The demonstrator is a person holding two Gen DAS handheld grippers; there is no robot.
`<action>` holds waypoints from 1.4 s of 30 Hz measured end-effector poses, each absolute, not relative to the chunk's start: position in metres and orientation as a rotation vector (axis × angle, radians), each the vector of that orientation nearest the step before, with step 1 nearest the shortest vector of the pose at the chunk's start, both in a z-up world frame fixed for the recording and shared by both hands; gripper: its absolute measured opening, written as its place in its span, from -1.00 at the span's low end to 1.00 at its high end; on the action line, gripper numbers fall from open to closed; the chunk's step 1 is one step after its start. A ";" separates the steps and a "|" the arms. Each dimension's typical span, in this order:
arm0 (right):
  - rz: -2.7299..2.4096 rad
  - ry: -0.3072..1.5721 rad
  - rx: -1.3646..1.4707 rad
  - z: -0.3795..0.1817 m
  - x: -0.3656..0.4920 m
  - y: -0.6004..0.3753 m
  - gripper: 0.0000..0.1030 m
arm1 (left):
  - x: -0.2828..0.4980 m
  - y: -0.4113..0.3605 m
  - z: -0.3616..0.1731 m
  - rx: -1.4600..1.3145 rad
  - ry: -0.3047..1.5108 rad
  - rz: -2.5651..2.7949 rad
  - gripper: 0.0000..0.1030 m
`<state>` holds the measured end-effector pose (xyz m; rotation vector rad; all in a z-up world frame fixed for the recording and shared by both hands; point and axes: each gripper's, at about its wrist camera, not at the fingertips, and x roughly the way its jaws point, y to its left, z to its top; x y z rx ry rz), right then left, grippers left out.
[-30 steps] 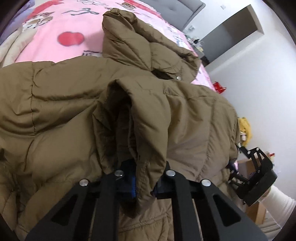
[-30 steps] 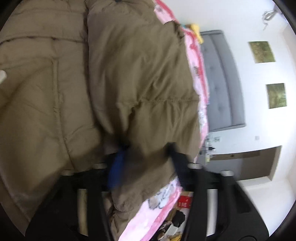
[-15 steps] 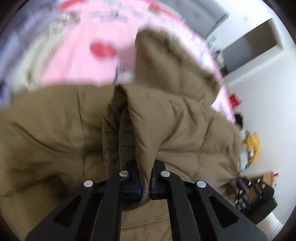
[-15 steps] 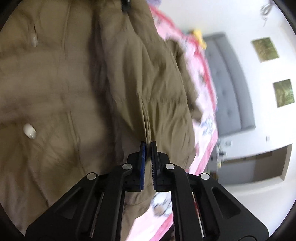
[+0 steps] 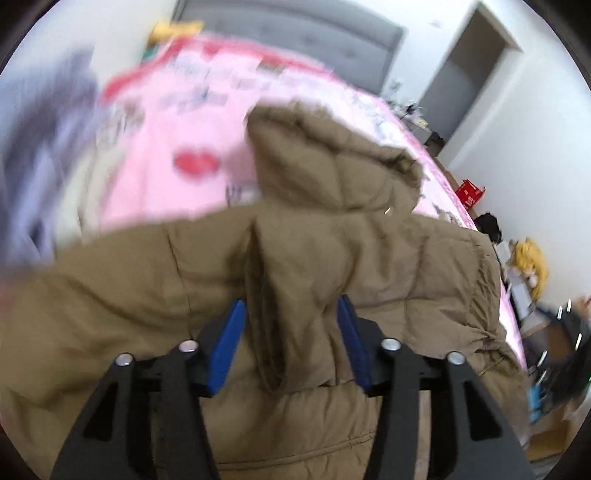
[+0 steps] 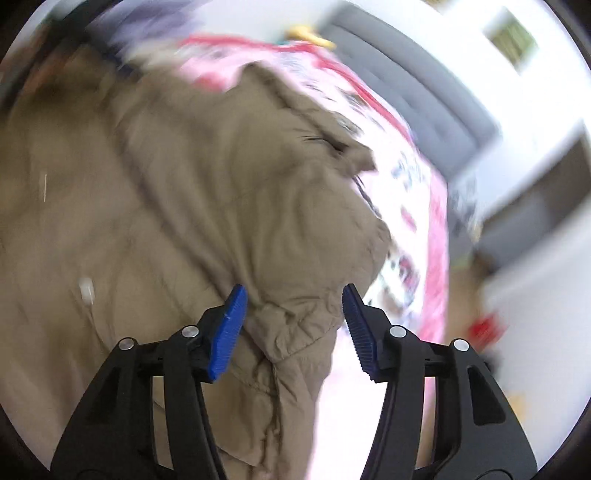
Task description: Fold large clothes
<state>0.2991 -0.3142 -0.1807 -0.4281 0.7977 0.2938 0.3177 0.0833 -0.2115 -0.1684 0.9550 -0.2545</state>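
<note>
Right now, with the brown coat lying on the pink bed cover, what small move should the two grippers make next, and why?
Probably lift both clear. The left gripper and right gripper are opening; a ridge of the brown coat sits between each one's fingers, apparently unpinched, and the sleeve seems folded over on the pink bed cover.

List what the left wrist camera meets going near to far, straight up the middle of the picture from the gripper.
left gripper, jaws opening around a raised fold of the brown padded jacket → the jacket's hood → pink printed blanket → grey headboard.
</note>
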 end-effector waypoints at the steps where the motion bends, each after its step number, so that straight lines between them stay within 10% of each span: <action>1: 0.283 0.803 -0.360 -0.179 0.311 -0.321 -0.05 | 0.320 0.074 -0.202 -0.127 0.921 -0.278 0.18; 16: 0.233 1.226 -0.019 -0.316 0.494 -0.339 -0.96 | 0.427 0.033 -0.289 -0.205 1.224 -0.482 0.40; 23: 0.235 1.219 -0.052 -0.317 0.486 -0.333 -0.93 | 0.420 0.030 -0.296 -0.151 1.236 -0.478 0.40; 28: 0.273 0.883 -0.071 -0.247 0.414 -0.341 0.16 | 0.384 0.028 -0.253 -0.042 1.095 -0.452 0.56; 32: 0.387 0.787 -0.209 -0.234 0.353 -0.315 0.10 | 0.347 0.027 -0.238 0.000 1.021 -0.442 0.60; 36: 0.379 0.936 -0.372 -0.280 0.347 -0.288 -0.59 | 0.338 0.021 -0.267 0.044 1.086 -0.415 0.60; 42: 0.322 1.017 -0.402 -0.315 0.356 -0.285 -0.59 | 0.344 0.020 -0.285 0.009 1.106 -0.429 0.68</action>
